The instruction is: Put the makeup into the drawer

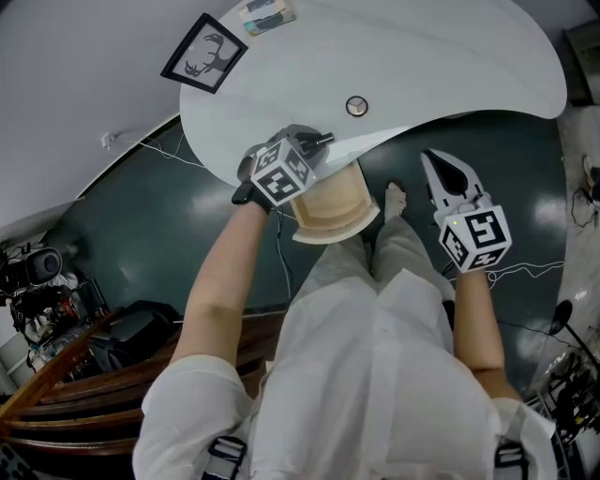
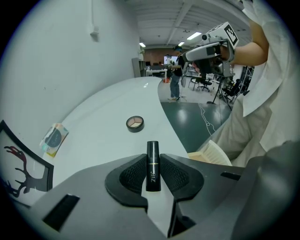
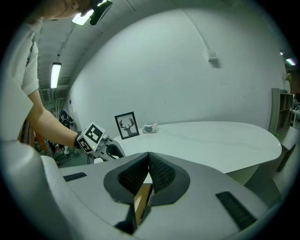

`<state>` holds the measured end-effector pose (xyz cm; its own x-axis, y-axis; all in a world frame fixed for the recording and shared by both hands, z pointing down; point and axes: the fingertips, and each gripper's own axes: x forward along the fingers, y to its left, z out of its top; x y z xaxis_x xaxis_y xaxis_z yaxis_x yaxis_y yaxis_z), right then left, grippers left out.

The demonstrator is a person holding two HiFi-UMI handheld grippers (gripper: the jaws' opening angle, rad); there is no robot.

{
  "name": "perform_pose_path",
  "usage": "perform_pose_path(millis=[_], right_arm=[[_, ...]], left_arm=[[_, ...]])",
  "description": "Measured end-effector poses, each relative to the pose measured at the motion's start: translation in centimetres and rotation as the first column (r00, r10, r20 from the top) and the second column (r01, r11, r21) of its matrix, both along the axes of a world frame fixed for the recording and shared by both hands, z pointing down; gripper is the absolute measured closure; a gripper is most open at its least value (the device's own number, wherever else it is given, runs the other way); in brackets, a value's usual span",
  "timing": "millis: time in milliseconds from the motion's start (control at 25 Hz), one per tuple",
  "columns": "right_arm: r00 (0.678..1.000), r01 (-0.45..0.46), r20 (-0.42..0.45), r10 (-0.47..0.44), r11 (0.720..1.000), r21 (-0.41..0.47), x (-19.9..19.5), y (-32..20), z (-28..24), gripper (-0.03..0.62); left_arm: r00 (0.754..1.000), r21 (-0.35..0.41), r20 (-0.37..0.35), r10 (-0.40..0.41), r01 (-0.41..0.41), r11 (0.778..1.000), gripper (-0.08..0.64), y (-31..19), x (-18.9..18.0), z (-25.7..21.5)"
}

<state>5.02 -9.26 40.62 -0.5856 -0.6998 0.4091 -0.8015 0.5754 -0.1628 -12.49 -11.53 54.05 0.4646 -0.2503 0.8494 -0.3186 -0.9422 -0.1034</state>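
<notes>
My left gripper (image 1: 311, 145) is shut on a black makeup tube (image 2: 153, 164), which stands upright between the ribbed pads. It hangs over the near edge of the white table (image 1: 422, 66), just above the open wooden drawer (image 1: 330, 208). A round eyeshadow compact (image 1: 356, 106) lies on the table beyond it, also seen in the left gripper view as the compact (image 2: 135, 123). My right gripper (image 1: 436, 167) is shut with nothing between its pads. It is held in the air to the right of the drawer, off the table.
A framed deer picture (image 1: 204, 52) and a small packet (image 1: 267, 16) sit at the table's far left. The person's legs in light trousers (image 1: 394, 244) stand close under the drawer. Cables and equipment lie on the dark floor (image 1: 112, 225) on both sides.
</notes>
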Motion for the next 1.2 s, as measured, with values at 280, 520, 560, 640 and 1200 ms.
perform_pose_path(millis=[280, 520, 560, 640, 1200], right_arm=[[1.0, 0.01, -0.005, -0.01, 1.0, 0.002, -0.6, 0.3, -0.2, 0.583], [1.0, 0.011, -0.008, -0.011, 1.0, 0.001, -1.0, 0.4, -0.2, 0.583], [1.0, 0.011, -0.008, -0.011, 1.0, 0.0, -1.0, 0.4, -0.2, 0.583], [1.0, 0.011, -0.007, -0.011, 1.0, -0.001, -1.1, 0.6, -0.2, 0.583], [1.0, 0.01, -0.01, -0.01, 1.0, -0.012, -2.1, 1.0, 0.6, 0.583]], left_arm=[[1.0, -0.02, -0.023, -0.007, 0.007, 1.0, 0.463, 2.0, 0.4, 0.2], [0.999, -0.047, -0.036, -0.008, 0.006, 0.999, 0.462, 3.9, 0.4, 0.8], [0.999, -0.051, -0.039, -0.009, 0.007, 0.999, 0.463, 4.3, 0.4, 0.9], [0.999, -0.062, -0.044, -0.011, 0.008, 0.998, 0.462, 4.9, 0.4, 1.0], [0.994, -0.126, -0.108, -0.015, 0.001, 0.992, 0.463, 9.8, 2.0, 2.3]])
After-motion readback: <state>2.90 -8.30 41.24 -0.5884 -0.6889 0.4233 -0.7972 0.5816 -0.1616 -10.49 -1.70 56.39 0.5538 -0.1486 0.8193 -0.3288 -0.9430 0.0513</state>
